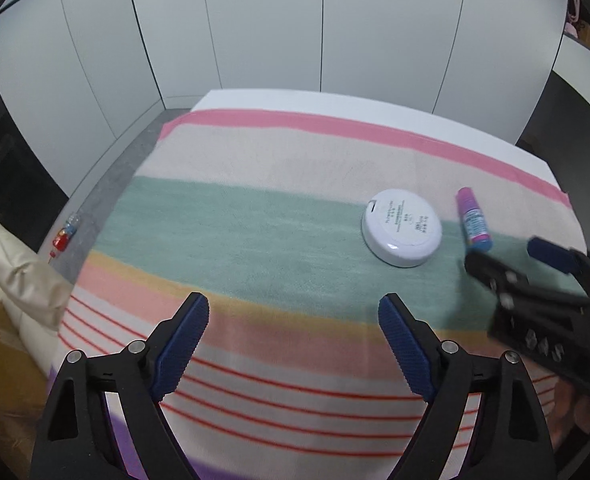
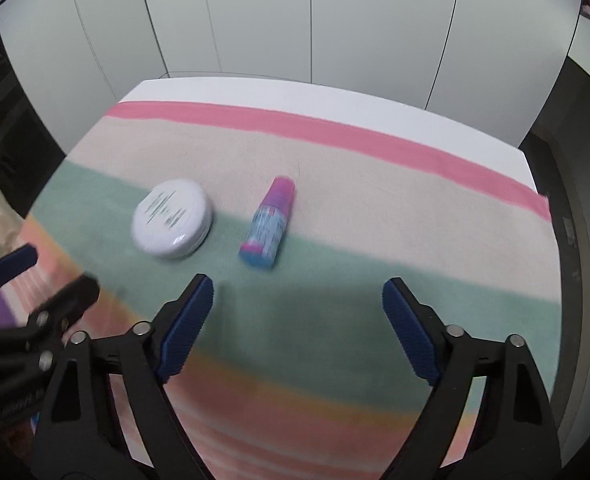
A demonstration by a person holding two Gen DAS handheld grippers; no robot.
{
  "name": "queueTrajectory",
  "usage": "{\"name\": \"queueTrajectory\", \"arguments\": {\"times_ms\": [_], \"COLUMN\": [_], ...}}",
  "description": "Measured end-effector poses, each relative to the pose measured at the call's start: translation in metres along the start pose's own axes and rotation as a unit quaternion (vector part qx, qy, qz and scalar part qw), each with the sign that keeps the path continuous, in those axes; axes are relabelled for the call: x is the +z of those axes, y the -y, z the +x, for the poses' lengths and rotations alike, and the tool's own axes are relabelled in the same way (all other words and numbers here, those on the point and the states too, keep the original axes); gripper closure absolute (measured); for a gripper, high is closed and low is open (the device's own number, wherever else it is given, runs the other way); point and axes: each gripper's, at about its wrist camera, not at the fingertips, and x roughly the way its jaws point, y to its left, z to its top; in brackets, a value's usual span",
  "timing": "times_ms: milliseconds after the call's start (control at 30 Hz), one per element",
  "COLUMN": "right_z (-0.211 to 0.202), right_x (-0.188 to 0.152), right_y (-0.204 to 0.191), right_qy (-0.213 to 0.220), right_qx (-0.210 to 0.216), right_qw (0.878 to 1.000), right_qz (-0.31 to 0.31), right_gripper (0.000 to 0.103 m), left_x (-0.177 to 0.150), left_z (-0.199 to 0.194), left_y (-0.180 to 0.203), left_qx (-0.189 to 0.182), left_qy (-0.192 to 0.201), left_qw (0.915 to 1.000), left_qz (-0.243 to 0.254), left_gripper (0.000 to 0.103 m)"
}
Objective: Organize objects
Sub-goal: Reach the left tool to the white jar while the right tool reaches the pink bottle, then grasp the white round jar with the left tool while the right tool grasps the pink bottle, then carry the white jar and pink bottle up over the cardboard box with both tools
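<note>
A round white flat case (image 1: 402, 227) lies on the striped towel (image 1: 255, 240) on the green band; it also shows in the right wrist view (image 2: 173, 219). A small pink and blue bottle (image 1: 473, 220) lies on its side just right of the case, also in the right wrist view (image 2: 269, 223). My left gripper (image 1: 295, 320) is open and empty, above the towel's near stripes, well short of the case. My right gripper (image 2: 298, 304) is open and empty, just short of the bottle; it shows from the side in the left wrist view (image 1: 503, 254).
The towel (image 2: 375, 184) covers a white table (image 1: 295, 98) with edges at the back and right. White cabinet doors (image 1: 255, 20) stand behind. A cream cushion (image 1: 11, 264) and a small red bottle on the grey floor (image 1: 65, 234) lie at the left.
</note>
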Motion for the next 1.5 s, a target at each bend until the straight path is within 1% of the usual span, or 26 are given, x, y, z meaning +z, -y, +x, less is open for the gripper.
{"name": "queueTrajectory", "arguments": {"times_ms": [33,67,100,133,167,233,267,300,400,567,600,633,667,700,833,967,1133,1267,1367,1400,1500], "right_z": [0.006,0.011,0.013,0.015,0.015,0.016,0.015,0.015,0.014,0.013,0.013,0.013,0.012,0.012,0.015,0.005,-0.024,-0.049,-0.072,-0.088,-0.115], "right_x": [0.003,0.006,0.009,0.012,0.014,0.018,0.018,0.018,0.018,0.017,0.017,0.016,0.016,0.016,0.018,0.017,0.015,0.013,0.011,0.006,0.002], "right_y": [0.0,0.0,-0.003,-0.006,-0.007,-0.007,-0.007,-0.005,0.005,0.021,0.023,0.024,0.025,0.026,0.022,0.023,0.025,0.025,0.03,0.036,0.037], "right_qy": [0.001,0.0,0.01,0.015,0.018,0.023,0.025,0.027,0.03,0.032,0.032,0.031,0.031,0.031,0.025,0.023,0.024,0.023,0.025,0.027,0.032], "right_qx": [0.0,-0.001,-0.01,-0.007,-0.002,0.0,0.003,0.002,-0.007,-0.018,-0.018,-0.019,-0.019,-0.019,-0.015,-0.011,-0.011,-0.01,-0.009,-0.01,-0.015], "right_qw": [1.0,1.0,1.0,1.0,0.999,0.999,0.998,0.998,0.998,0.998,0.998,0.998,0.998,0.999,0.999,1.0,1.0,1.0,1.0,1.0,0.999], "right_qz": [0.002,0.002,-0.011,-0.021,-0.028,-0.042,-0.049,-0.054,-0.056,-0.045,-0.045,-0.045,-0.042,-0.04,-0.028,-0.018,-0.012,0.004,0.011,0.013,0.017], "right_gripper": [0.021,0.022,0.027,0.036,0.049,0.064,0.069,0.083,0.083,0.083,0.083,0.083,0.083,0.083,0.083,0.083,0.083,0.083,0.083,0.083,0.083], "left_x": [0.0,0.001,0.002,0.003,0.004,0.006,0.007,0.01,0.018,0.03,0.031,0.033,0.035,0.036,0.037,0.035,0.04,0.04,0.038,0.036,0.031], "left_z": [0.002,0.006,0.009,0.012,0.015,0.019,0.021,0.023,0.029,0.038,0.038,0.038,0.037,0.036,0.033,0.017,-0.01,-0.046,-0.071,-0.08,-0.106], "left_y": [0.001,0.003,0.004,0.006,0.009,0.013,0.017,0.023,0.038,0.059,0.061,0.064,0.066,0.064,0.061,0.064,0.065,0.067,0.068,0.069,0.069], "left_qx": [-0.003,-0.008,-0.01,-0.013,-0.018,-0.032,-0.029,-0.03,-0.043,-0.035,-0.034,-0.034,-0.039,-0.041,-0.046,-0.042,-0.041,-0.051,-0.054,-0.055,-0.059], "left_qy": [-0.001,-0.001,0.0,0.0,0.001,0.006,0.01,0.012,0.018,0.025,0.029,0.034,0.036,0.034,0.018,0.02,0.024,0.032,0.041,0.044,0.051], "left_qw": [1.0,1.0,1.0,0.9999,0.9998,0.9995,0.9995,0.9994,0.9987,0.9985,0.9984,0.9981,0.9977,0.9976,0.9981,0.9981,0.9982,0.9972,0.9964,0.996,0.9953], "left_qz": [0.0,0.0,0.002,0.003,0.003,0.0,0.004,0.011,0.018,0.034,0.036,0.038,0.041,0.043,0.035,0.041,0.038,0.045,0.051,0.054,0.058], "left_gripper": [0.015,0.015,0.015,0.015,0.015,0.015,0.015,0.015,0.015,0.016,0.025,0.03,0.043,0.044,0.044,0.044,0.044,0.044,0.044,0.044,0.044]}}
